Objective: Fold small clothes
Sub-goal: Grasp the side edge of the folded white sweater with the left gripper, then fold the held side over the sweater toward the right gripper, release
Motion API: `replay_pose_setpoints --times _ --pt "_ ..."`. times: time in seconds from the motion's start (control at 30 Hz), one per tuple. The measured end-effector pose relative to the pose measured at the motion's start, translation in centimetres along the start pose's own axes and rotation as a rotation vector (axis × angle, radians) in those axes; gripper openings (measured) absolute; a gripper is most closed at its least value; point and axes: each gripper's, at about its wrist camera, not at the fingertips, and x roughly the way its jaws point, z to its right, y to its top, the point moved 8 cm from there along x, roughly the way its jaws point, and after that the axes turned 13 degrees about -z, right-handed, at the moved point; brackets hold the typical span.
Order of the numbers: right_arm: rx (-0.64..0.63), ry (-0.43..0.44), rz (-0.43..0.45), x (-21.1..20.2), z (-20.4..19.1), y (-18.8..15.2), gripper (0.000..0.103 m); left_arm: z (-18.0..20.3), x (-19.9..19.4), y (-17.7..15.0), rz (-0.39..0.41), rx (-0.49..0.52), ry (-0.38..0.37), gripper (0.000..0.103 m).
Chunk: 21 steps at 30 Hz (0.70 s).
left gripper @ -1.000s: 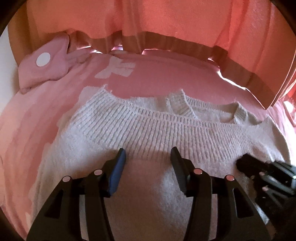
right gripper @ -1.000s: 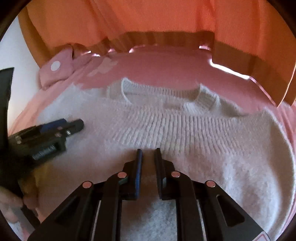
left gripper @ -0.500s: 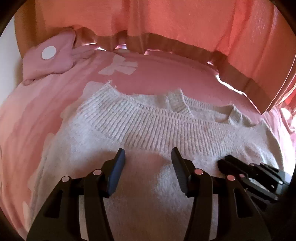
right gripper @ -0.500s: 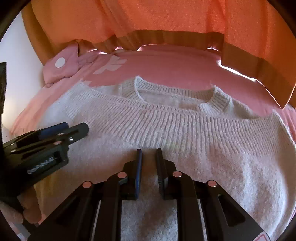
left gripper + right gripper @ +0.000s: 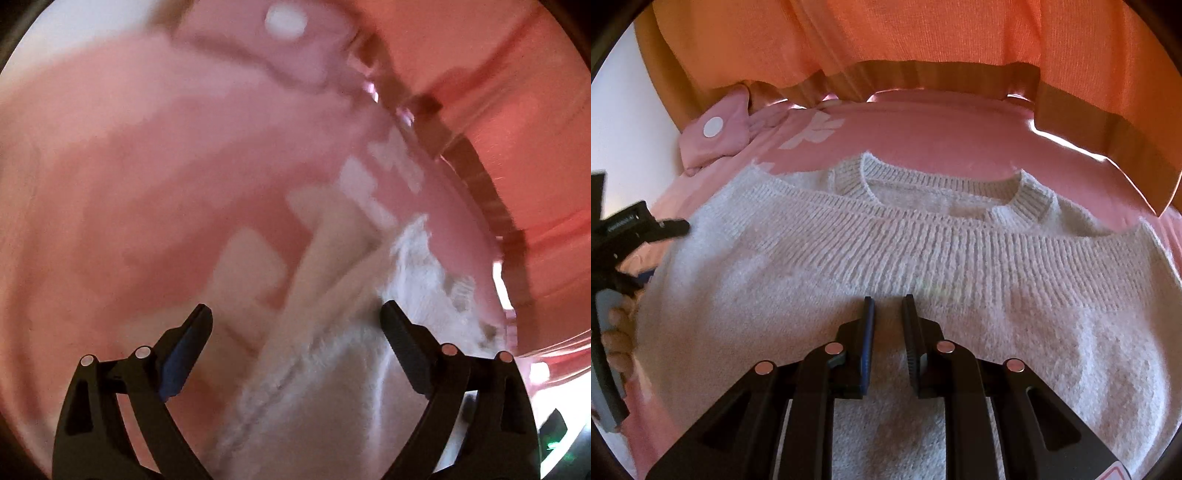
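Observation:
A small white knit sweater point(image 5: 923, 251) lies folded in half on the pink bedcover point(image 5: 923, 125), its ribbed hem across the middle and its round collar at the far edge. My right gripper point(image 5: 888, 301) hovers low over the sweater's middle, jaws nearly closed with a narrow gap and nothing between them. My left gripper point(image 5: 295, 314) is wide open and empty over the sweater's left edge point(image 5: 332, 369); that view is blurred. The left gripper also shows at the left edge of the right wrist view point(image 5: 646, 229), beside the sweater.
An orange curtain point(image 5: 905, 37) hangs along the far side of the bed. A pink pillow with a white dot point(image 5: 716, 136) lies at the far left corner. A white wall point(image 5: 624, 122) is at the left. The holding hand point(image 5: 617, 332) shows lower left.
My left gripper has swung left off the sweater's middle to its left edge and opened wider. The right gripper has stayed over the middle, with its view slightly higher.

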Motion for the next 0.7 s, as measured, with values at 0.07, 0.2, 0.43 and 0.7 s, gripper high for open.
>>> replay_pose_setpoints --times 0.07,0.2,0.43,0.7 --pt "0.007 0.012 -0.004 0.0 0.1 0.0 0.016 0.4 0.1 -0.2 0.022 0.013 0.000 0.089" --pt "0.023 0.030 -0.011 0.0 0.1 -0.1 0.016 2.2 0.7 -1.1 0.004 0.080 -0.043 0.056" --pt "0.086 0.102 -0.040 -0.4 0.8 0.1 0.018 8.9 -4.3 -3.1 0.098 0.212 -0.218 0.015" --pt "0.361 0.090 0.098 -5.9 10.5 1.4 0.035 27.3 -5.7 -14.0 0.122 0.627 -0.291 0.015"
